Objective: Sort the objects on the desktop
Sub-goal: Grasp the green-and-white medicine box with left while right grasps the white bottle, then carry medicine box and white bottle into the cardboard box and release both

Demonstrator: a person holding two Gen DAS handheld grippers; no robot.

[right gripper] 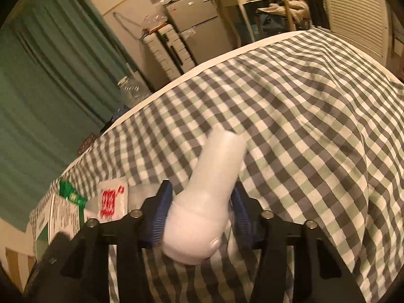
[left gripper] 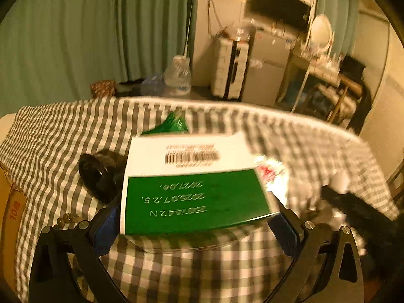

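Box [left gripper: 194, 184] is clamped flat across the left gripper [left gripper: 197, 224], long axis running forward, while the right gripper [right gripper: 202, 214] is closed on a white bottle [right gripper: 209, 197] pointing ahead over the cloth [right gripper: 303, 126]

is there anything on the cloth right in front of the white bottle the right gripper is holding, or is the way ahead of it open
Nothing visible stands ahead of it. The right gripper is shut on the white bottle, and the checkered cloth beyond its tip lies bare to the far edge. The red-printed packet and green box sit off to its left.
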